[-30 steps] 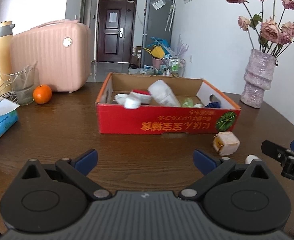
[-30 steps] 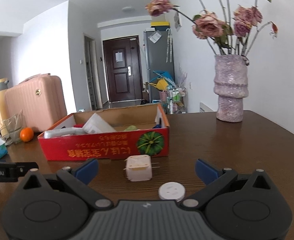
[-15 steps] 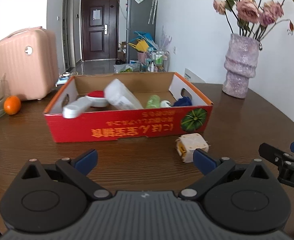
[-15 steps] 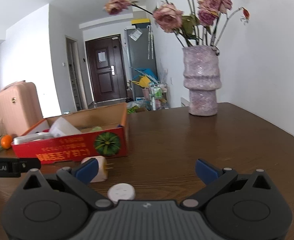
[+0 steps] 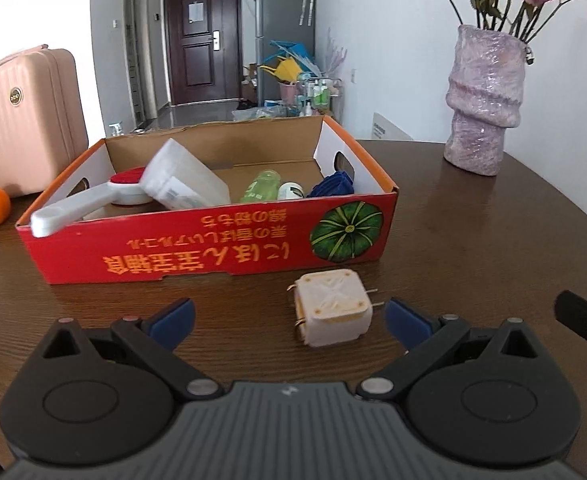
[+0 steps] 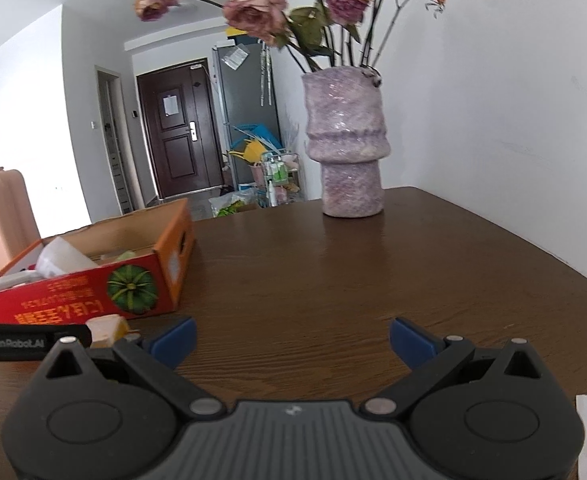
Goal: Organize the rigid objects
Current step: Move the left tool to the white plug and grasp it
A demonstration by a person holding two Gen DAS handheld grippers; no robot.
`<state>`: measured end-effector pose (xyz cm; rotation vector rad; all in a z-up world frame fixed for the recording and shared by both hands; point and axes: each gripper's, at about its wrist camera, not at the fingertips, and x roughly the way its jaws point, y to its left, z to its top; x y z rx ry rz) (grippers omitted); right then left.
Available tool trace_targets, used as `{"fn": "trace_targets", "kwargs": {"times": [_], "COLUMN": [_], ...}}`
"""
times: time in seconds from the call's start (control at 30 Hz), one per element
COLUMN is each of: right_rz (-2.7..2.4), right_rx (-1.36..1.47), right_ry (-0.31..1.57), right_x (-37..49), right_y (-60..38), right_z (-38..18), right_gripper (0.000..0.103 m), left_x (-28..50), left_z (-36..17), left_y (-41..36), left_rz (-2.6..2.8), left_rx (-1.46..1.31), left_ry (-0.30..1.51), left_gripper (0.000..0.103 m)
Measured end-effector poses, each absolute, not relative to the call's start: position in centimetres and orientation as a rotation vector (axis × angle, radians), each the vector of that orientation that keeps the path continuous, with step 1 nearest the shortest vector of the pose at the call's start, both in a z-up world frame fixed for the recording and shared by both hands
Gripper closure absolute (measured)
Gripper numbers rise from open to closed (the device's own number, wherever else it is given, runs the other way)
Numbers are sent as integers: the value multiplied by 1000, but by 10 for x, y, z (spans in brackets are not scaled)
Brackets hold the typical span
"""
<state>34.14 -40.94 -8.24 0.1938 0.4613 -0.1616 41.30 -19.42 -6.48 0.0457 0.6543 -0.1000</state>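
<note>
Between left hand-held gripper (image 5: 289, 316) fingers now, plug cube (image 5: 332, 307), prev. off right

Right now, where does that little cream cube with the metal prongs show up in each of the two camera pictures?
Left wrist view: the cream cube sits low and centre-right on the table, between the left claw's open fingers, nearer the right one.
Right wrist view: only its corner peeks out at lower left, behind the other claw's black tip.
Shared landmark: the red cardboard box, just behind the cube.

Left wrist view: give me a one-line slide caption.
Open left gripper faces a cream plug adapter lying on the wooden table before the red cardboard box of collected items.
</note>
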Motion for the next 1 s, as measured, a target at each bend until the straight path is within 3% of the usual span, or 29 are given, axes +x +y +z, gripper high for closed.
{"fn": "trace_targets", "kwargs": {"times": [0.73, 0.9, 1.0], "right_rz": [-201, -204, -203], "right_rx": [254, 247, 249], "right_ry": [490, 492, 493], "right_x": [354, 355, 355], "right_y": [-445, -444, -444], "right_z": [-94, -94, -94], "right_gripper": [0, 0, 0], "left_x": [450, 452, 455], "left_z": [-91, -94, -96], "left_y": [-236, -236, -234], "left_rz": [11, 16, 20], "left_rx": [37, 35, 19], "left_ry": [738, 749, 759], "left_gripper": [1, 18, 19]}}
